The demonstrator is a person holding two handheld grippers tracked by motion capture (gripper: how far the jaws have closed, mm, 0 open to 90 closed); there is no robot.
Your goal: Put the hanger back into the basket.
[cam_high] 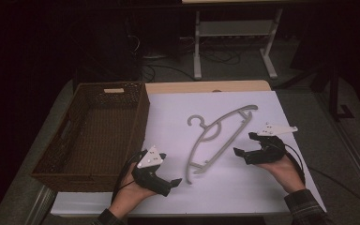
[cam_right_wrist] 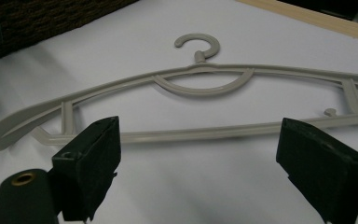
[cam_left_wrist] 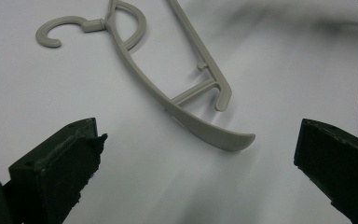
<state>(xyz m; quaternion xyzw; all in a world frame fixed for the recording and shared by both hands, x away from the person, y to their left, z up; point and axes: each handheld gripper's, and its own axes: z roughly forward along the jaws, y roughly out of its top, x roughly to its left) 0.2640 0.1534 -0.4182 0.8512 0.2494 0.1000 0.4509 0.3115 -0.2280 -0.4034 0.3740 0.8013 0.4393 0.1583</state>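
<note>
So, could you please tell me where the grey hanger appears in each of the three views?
High view: the hanger lies mid-table on the white sheet, between the two grippers.
Left gripper view: upper centre, its near end pointing down between the open jaws.
Right gripper view: across the middle, lengthwise, just beyond the open jaws.
Shared landmark: its hook.
</note>
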